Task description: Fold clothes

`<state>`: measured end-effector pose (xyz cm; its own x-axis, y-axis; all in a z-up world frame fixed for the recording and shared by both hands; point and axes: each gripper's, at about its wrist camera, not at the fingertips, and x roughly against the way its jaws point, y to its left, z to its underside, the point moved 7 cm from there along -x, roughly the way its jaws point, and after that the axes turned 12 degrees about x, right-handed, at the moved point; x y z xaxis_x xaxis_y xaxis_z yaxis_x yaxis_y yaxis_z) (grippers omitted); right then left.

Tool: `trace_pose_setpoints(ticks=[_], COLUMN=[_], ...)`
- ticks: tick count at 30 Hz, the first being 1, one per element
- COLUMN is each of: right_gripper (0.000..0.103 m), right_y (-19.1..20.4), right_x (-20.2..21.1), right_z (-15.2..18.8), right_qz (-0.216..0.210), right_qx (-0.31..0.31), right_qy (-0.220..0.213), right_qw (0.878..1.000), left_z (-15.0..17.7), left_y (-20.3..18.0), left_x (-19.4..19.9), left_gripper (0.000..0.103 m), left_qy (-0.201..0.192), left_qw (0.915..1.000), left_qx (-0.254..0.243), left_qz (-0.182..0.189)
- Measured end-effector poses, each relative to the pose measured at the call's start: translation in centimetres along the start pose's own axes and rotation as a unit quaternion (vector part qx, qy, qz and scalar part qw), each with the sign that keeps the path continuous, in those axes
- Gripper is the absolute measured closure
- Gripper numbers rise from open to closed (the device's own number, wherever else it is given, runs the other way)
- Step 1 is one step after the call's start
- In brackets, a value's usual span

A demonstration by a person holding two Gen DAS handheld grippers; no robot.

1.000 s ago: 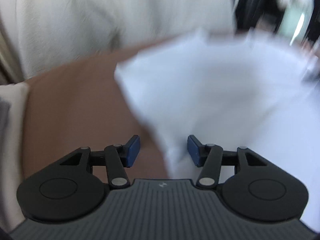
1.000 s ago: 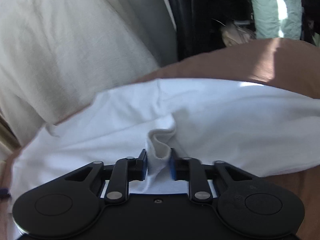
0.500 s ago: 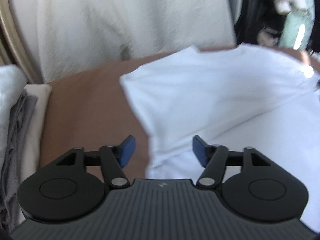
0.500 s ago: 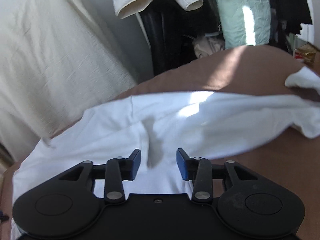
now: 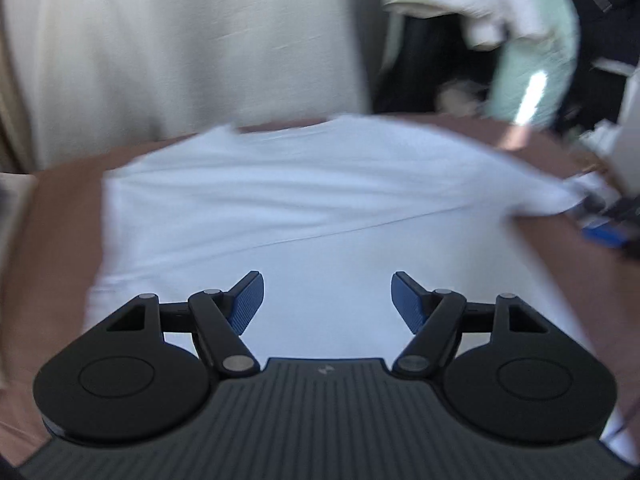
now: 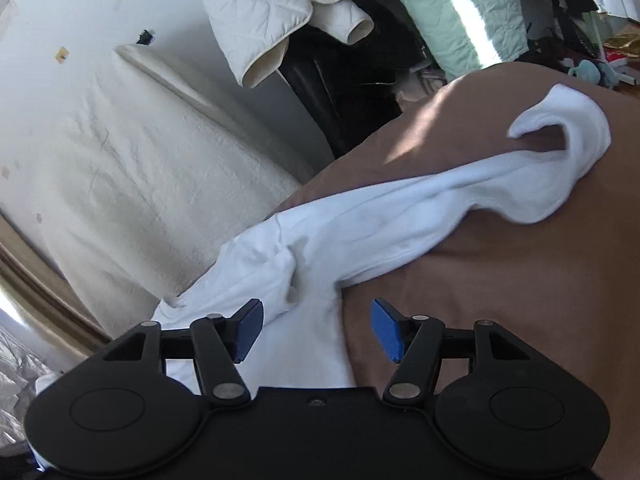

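One white shirt [image 5: 304,208] lies spread on the brown bed [image 5: 64,216], and two sets of tongs hang over it, one per hand. The left tongs [image 5: 327,300] stand wide, their two blue pads [image 5: 248,300] apart with nothing pinched between them; only the flat cloth shows below the gap. That view is smeared by blur, so fine creases cannot be told, though one long fold line crosses the shirt from lower left to upper right. The right tongs [image 6: 316,330] are opening, with nothing gripped: their left pad [image 6: 247,330] sits over the shirt's edge [image 6: 280,304], the right pad over bare brown bed [image 6: 500,280]. In the right view the shirt [image 6: 400,216] runs as a bunched band away from the tongs, and one sleeve [image 6: 568,152] curls up at its far end, its cuff open and lifted off the bed. A small puckered ridge of cloth stands just ahead of the right tongs. Beyond the bed, one cream-covered upright surface [image 6: 120,176] fills the left, one quilted white jacket [image 6: 280,12] with two cuffs showing hangs above, and one pale green bag [image 6: 464,12] stands behind it. In the left view, the right tongs' blue [image 5: 608,234] shows blurred at the right edge.
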<state>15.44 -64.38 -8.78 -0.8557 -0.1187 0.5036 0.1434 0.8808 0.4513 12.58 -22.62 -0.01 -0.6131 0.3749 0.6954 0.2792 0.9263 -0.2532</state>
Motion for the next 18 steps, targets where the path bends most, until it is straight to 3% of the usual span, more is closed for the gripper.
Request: trace_pose_setpoints(ticks=[3,6,8,10,11,13,14,15,16,18], right_gripper=[0.038,0.037,0.033,0.021,0.015,0.015,0.016,0.016,0.018,0.018], right_y=[-1.5,-1.1,0.0,0.7,0.8,-0.4,-1.2,-1.7,-2.2,-4.0], right_x=[2.0,5.0,7.3,8.6,8.6,8.4,8.3,8.3,8.3,7.4], right_z=[-1.3,-4.9,-8.0,-11.2,-12.2,-13.3,-14.1,-15.3,-16.2,-15.7], right_qz=[-0.001,-0.052,-0.089,-0.086,-0.062,0.032,0.076,0.105,0.123,0.165], right_qx=[-0.009,-0.003,0.02,0.06,0.082,0.094,0.081,0.071,0.068,0.06], right_qy=[0.029,0.05,0.048,0.078,0.117,0.195,0.195,0.155,0.109,0.087], right_qw=[1.0,0.997,0.995,0.991,0.988,0.976,0.975,0.98,0.984,0.981], left_z=[-0.2,-1.5,-2.9,-3.2,-3.1,-2.9,-2.8,-2.7,-2.7,-2.2], left_y=[-5.5,-10.2,-12.8,-15.3,-16.4,-17.9,-18.6,-18.9,-19.2,-20.0], left_x=[0.4,2.2,3.5,4.9,5.7,7.2,7.8,8.0,7.8,6.4], left_gripper=[0.033,0.033,0.033,0.032,0.032,0.027,0.023,0.022,0.022,0.022], left_qy=[0.016,-0.001,-0.013,0.004,0.013,0.017,0.015,0.009,0.005,0.007], left_qw=[0.9993,0.9937,0.9854,0.9722,0.9639,0.9515,0.9463,0.944,0.944,0.9501], left_qx=[-0.032,-0.111,-0.167,-0.231,-0.263,-0.304,-0.319,-0.325,-0.325,-0.309], left_qz=[0.008,-0.014,-0.032,-0.039,-0.041,-0.045,-0.049,-0.054,-0.058,-0.04])
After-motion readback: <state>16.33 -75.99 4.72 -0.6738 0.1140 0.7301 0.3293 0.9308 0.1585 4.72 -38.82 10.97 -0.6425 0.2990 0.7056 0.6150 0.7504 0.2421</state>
